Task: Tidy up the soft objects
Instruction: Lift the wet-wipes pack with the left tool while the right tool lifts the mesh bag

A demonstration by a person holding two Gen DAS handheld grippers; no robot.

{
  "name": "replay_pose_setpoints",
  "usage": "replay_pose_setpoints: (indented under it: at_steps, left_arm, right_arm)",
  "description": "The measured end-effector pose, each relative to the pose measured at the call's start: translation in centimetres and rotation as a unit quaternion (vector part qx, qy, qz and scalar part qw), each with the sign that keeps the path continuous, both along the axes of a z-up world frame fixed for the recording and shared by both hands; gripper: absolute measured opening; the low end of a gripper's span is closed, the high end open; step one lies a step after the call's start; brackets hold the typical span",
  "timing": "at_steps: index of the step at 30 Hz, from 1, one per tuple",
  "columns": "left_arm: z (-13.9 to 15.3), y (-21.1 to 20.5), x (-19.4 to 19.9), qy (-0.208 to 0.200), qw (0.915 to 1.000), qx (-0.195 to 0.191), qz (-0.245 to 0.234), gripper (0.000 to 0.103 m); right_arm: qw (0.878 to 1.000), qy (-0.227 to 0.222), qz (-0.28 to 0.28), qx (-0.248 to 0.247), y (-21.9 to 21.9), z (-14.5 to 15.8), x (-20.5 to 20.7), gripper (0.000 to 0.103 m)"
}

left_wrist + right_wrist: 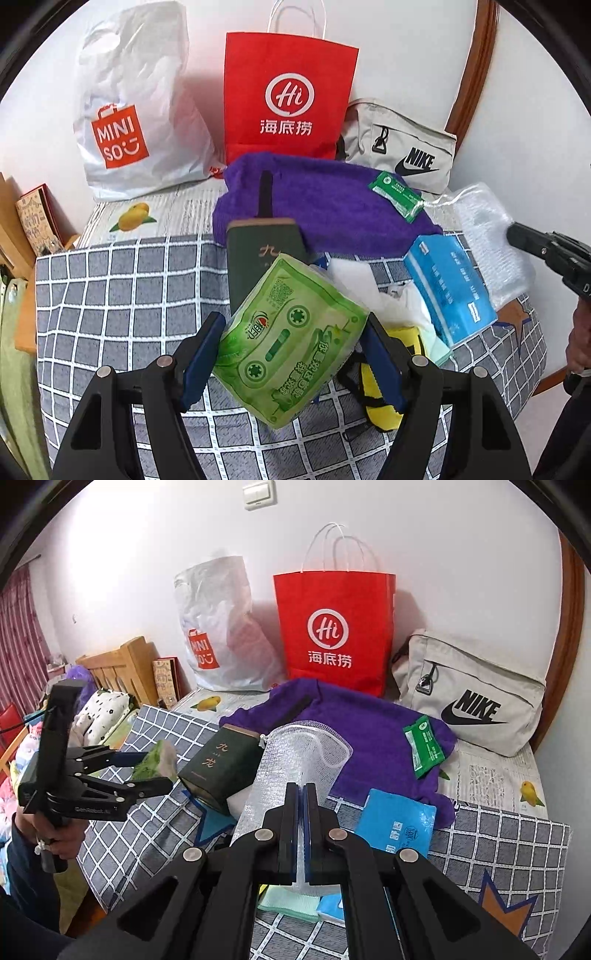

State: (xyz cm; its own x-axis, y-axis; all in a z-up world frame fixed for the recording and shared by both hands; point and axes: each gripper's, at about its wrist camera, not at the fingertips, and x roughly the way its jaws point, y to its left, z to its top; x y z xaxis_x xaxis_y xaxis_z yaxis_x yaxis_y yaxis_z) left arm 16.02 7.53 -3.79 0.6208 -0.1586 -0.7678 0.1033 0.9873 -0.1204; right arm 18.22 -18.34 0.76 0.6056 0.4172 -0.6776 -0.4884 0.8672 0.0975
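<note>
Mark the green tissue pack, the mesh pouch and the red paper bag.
green tissue pack [291,354], left wrist view, printed front face.
mesh pouch [295,760], right wrist view, upper body.
red paper bag [332,635], right wrist view, front panel.

**Bed, and what rests on it**

We see a bed spread with a grey checked cloth and newspaper. On it lie a purple towel, dark green tin and grey Nike bag.

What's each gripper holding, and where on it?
Left gripper: green tissue pack, clamped across its two sides. Right gripper: mesh pouch, pinched shut on its lower edge.
</note>
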Motion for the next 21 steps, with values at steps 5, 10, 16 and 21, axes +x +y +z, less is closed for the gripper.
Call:
replay_pose_setpoints:
  at_steps: [5,10,16,21]
  left_arm:
    - [0.7,-0.1,0.7,-0.004,1.0000,-0.002,0.005,0.072]
    - [1.3,-0.3,2.0,-0.006,1.0000,0.000,0.003,0.072]
    - [1.8,-0.6,3.7,-0.009,1.0000,0.002,0.001,0.072]
    - [2.1,-0.8,5.6,-0.012,0.9999,0.001,0.001,0.072]
  right_arm:
    - [1.000,0.002,-0.012,0.002,-0.7,-0.3,0.9,0.002]
    - [1.000,0.007,-0.027,0.003,-1.7,-0.5,2.2,0.002]
    - [0.999,0.004,-0.046,0.008,-2.9,-0.3,3.9,0.002]
    - [0.998,0.004,-0.059,0.008,-3.6,-0.5,5.8,0.002]
